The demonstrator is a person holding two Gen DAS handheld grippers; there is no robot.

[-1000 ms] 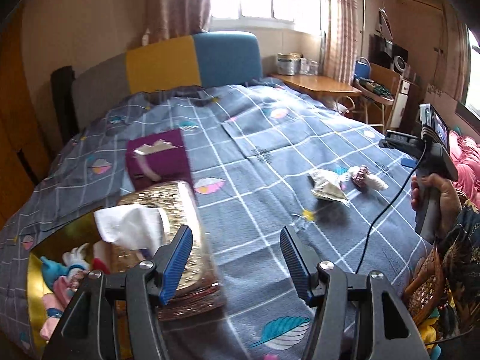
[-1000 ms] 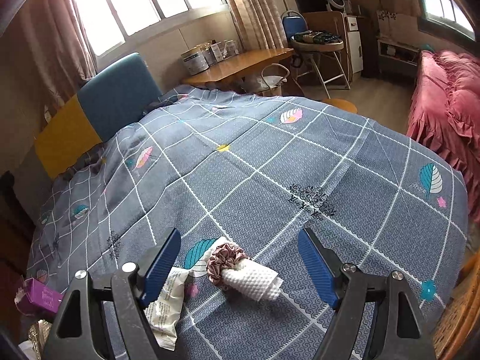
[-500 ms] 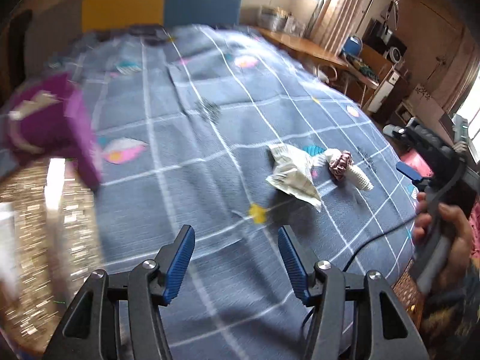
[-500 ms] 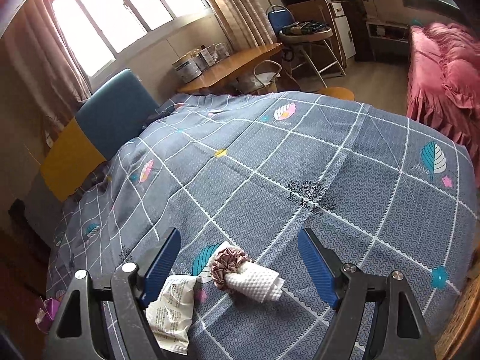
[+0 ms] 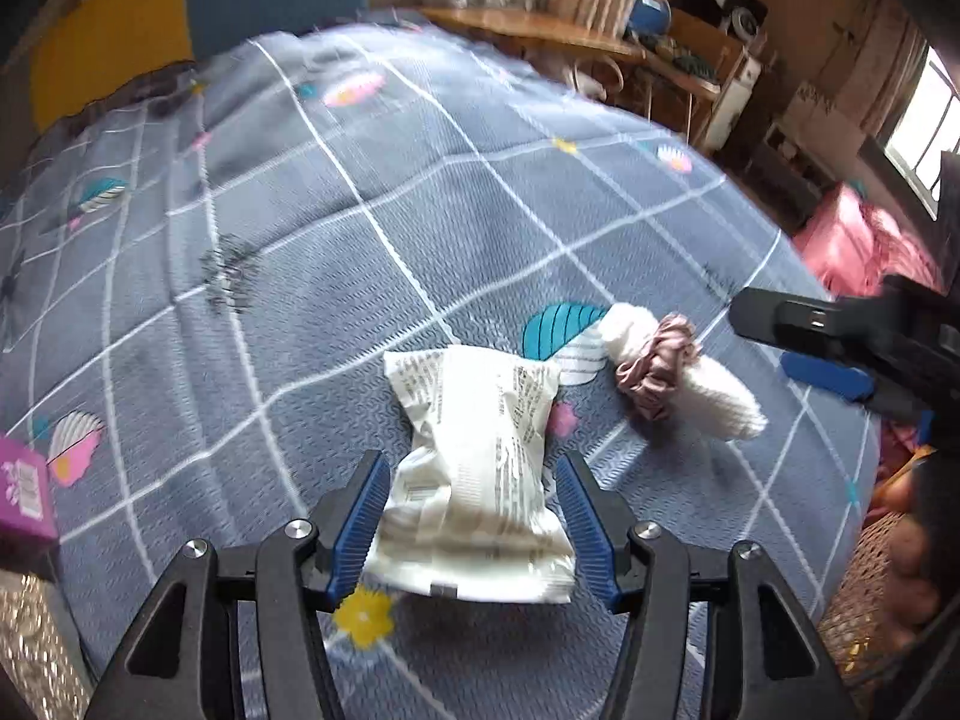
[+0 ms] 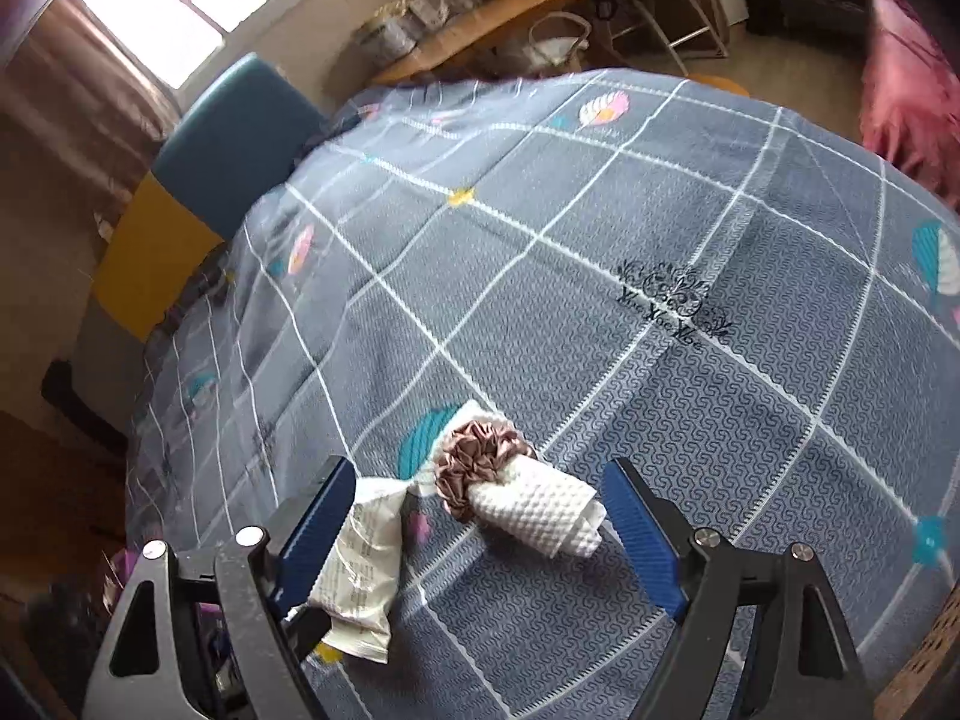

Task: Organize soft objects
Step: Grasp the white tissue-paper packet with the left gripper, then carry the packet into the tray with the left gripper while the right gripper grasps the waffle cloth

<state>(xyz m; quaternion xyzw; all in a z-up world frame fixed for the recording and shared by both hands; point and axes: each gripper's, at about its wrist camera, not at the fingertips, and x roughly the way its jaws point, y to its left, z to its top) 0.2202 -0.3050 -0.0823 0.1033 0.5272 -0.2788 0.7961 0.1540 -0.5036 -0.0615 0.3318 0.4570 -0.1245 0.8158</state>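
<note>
A white printed packet lies on the grey checked bedspread. My left gripper points down over it, and its blue pads stand on either side of the packet without clearly pressing it. Just right of the packet is a rolled white cloth ringed by a pink scrunchie. My right gripper hovers over that roll, its jaws opening wide of the cloth. The packet sits by its left finger. The right gripper also shows at the right edge of the left wrist view.
A purple box and a gold glittery box sit at the left edge of the bed. A wicker basket and a person's hand are at the right. A yellow and blue headboard, a wooden desk and a pink bed lie beyond.
My left gripper swung away from the gold box, across the bed and down until the white packet lay between its fingers. The right gripper tipped down toward the rolled cloth and widened slightly.
</note>
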